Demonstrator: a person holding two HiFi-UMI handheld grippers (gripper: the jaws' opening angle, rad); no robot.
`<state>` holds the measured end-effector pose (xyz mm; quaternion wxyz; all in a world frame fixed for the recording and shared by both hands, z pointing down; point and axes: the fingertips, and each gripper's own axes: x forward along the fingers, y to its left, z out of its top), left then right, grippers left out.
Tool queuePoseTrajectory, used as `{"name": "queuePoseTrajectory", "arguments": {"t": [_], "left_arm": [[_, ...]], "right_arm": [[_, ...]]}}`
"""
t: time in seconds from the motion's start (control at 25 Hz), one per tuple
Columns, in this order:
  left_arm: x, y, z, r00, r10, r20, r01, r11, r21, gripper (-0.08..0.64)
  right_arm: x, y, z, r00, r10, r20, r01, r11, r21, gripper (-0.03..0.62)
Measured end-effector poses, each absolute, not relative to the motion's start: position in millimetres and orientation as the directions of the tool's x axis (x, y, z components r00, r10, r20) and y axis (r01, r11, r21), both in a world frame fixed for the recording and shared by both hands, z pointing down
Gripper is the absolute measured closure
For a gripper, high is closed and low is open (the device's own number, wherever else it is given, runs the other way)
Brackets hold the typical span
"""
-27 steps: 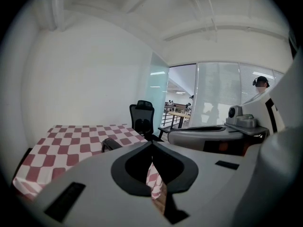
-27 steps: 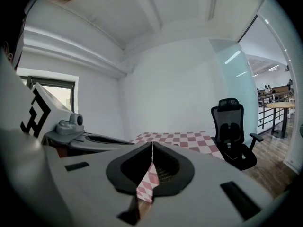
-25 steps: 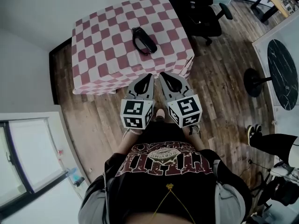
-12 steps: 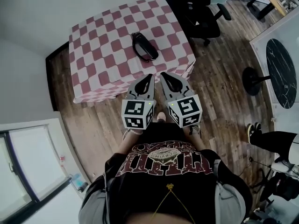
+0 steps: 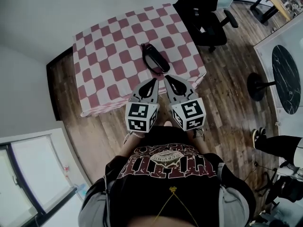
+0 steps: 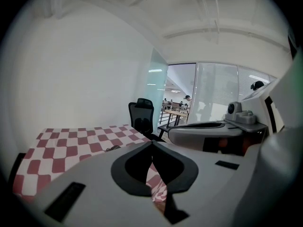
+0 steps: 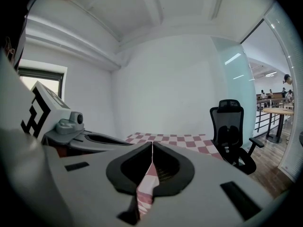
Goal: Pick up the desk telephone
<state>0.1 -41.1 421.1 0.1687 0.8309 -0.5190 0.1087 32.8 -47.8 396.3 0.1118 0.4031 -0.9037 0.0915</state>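
A black desk telephone (image 5: 155, 58) lies on the table (image 5: 109, 51) with the red-and-white checked cloth, near its front right part. Both grippers hang side by side at the table's near edge, short of the phone. My left gripper (image 5: 155, 81) is shut with nothing in it; its tip (image 6: 151, 142) points over the cloth. My right gripper (image 5: 164, 77) is also shut and empty, its tip (image 7: 151, 143) aimed across the table. A sliver of the phone (image 6: 112, 148) shows just over the left gripper's body.
A black office chair (image 5: 208, 20) stands at the table's right corner and shows as chair (image 7: 231, 129) in the right gripper view. A white wall lies behind the table. A round dark table (image 5: 288, 74) is at the far right. Wooden floor surrounds the table.
The table and phone have drawn closer to me and shifted slightly right in the head view. Both grippers now reach the table's near edge, still shut.
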Motion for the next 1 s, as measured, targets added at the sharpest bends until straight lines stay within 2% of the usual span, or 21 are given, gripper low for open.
{"name": "queuePoseTrajectory", "arguments": {"t": [0.44, 1.0], "left_arm": [[-38.7, -81.3, 430.3, 0.482, -0.801, 0.356, -0.876, -0.449, 0.176, 0.552], [-30.9, -108.7, 437.8, 0.515, -0.766, 0.384, -0.856, -0.476, 0.200, 0.552]], "right_arm": [[-5.8, -88.9, 406.5, -0.611, -0.736, 0.292, -0.779, 0.625, -0.054, 0.571], [0.4, -108.8, 415.9, -0.588, -0.745, 0.316, -0.799, 0.596, -0.082, 0.571]]}}
